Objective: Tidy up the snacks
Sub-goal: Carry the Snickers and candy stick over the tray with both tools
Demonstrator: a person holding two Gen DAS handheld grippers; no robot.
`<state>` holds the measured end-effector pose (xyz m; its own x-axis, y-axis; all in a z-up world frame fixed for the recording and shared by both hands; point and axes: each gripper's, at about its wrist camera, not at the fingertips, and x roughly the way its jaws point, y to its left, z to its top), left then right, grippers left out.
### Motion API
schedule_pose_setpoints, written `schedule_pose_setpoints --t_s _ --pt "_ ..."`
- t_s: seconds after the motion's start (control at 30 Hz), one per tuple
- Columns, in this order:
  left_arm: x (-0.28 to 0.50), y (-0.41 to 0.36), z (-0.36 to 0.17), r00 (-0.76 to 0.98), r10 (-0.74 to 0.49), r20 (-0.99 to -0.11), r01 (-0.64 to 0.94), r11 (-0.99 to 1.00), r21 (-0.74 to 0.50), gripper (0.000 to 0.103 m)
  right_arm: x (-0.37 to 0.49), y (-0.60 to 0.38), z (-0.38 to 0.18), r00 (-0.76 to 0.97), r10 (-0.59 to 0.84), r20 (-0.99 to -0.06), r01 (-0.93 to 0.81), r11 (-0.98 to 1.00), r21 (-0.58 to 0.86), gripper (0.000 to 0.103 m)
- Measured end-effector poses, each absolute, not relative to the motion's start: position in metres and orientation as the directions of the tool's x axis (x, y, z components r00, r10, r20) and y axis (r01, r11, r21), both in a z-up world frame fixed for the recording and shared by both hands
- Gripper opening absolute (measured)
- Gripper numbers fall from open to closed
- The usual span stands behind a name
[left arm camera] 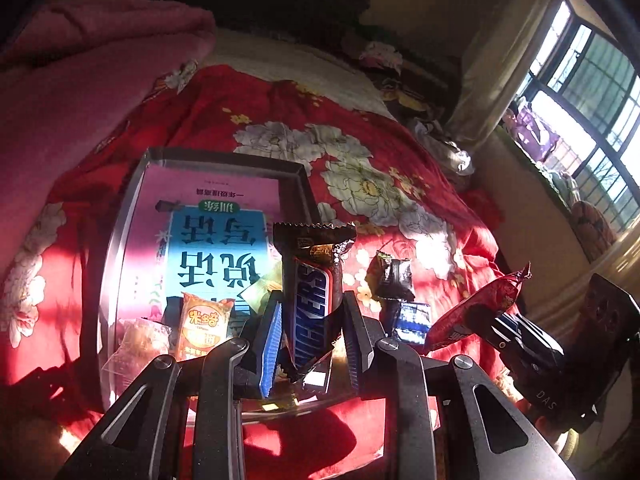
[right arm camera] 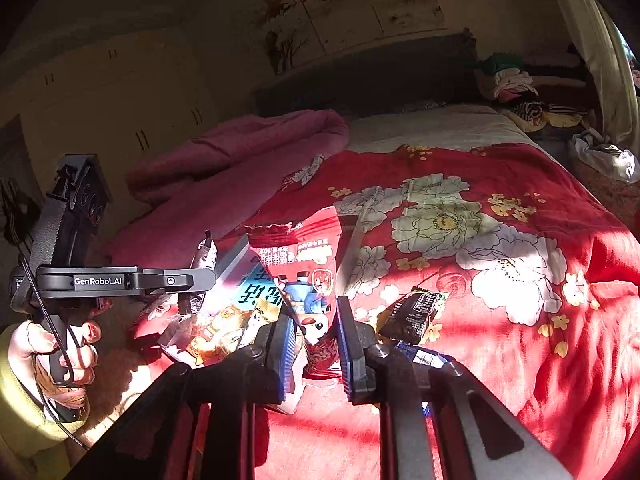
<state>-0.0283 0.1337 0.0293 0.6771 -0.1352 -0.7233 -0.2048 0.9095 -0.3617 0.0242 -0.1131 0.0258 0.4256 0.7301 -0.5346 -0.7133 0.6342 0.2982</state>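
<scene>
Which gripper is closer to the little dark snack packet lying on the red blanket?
Right. The right gripper, holding the red snack bag, sits just beside the dark packet. The left gripper, gripping the Snickers bar, is farther off, by the clear tray.

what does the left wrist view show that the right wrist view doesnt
Only the left wrist view shows the window and the whole Snickers bar held upright in the left gripper, its jaws shut on it.

Only the right wrist view shows the wardrobe doors, the person's hand on the left gripper's handle, and the red snack packet's printed face in the right gripper.

Both share the red floral quilt, the clear tray, the dark snack packet on the quilt and the pink blanket.
</scene>
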Motion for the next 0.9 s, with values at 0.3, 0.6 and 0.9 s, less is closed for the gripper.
schedule_pose_setpoints --t_s 0.3,0.6,0.9 --pt "-0.047 0.169 0.025 0.679 -0.050 -0.733 -0.293 0.896 -0.333 0.029 0.011 -0.091 0.029 0.386 0.747 -0.542 -0.747 0.598 0.291 0.020" --pt "-0.063 0.193 0.016 0.655 0.015 -0.755 -0.367 0.880 -0.301 0.029 0.001 -0.070 0.026 0.344 0.758 -0.554 -0.776 0.562 0.287 0.020" --pt "-0.072 0.204 -0.007 0.602 0.033 -0.798 -0.424 0.860 -0.284 0.029 -0.007 -0.054 0.021 0.310 0.764 -0.566 -0.796 0.534 0.286 0.020"
